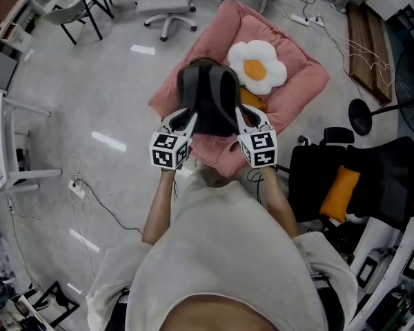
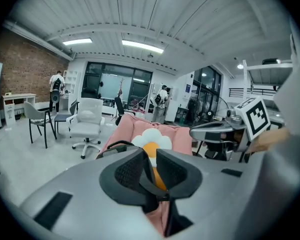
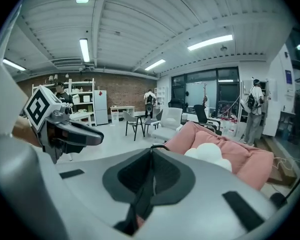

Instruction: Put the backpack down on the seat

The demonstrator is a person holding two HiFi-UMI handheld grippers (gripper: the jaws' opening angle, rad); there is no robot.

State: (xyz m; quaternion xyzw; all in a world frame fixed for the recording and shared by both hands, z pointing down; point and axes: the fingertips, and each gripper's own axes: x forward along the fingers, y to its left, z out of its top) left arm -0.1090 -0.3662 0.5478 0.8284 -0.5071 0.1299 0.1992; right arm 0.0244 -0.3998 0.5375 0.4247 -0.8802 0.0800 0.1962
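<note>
The smooth grey floor [image 1: 90, 102] has a dull sheen under the strip lights. On it sits the seat [image 1: 303, 81], a big squarish pink cushion bed of soft fabric with puffy raised edges. Over its near part is the backpack [image 1: 207, 98], black, rounded at the top and matte, with a curved carry handle. It is held between the 2 grippers, and from here I cannot tell whether its bottom touches the cushion.

Just behind the backpack lies a plush pillow [image 1: 257, 66] shaped like a fried egg, with a lobed white rim and a round yellow yolk. A smooth orange cushion [image 1: 252, 101] peeks out between the two.

The left gripper [image 1: 185, 119] is a moulded grey shell with ribbed black pads, which are pinched on a flat black strap [image 2: 149, 186] of the backpack. A narrow gap stays open above the strap. The right gripper [image 1: 244, 119] has its pads clenched tight together on another thin dark strap [image 3: 142, 204], which drops away below them. Each gripper carries 1 white cube [image 1: 167, 150] printed with square black markers.
</note>
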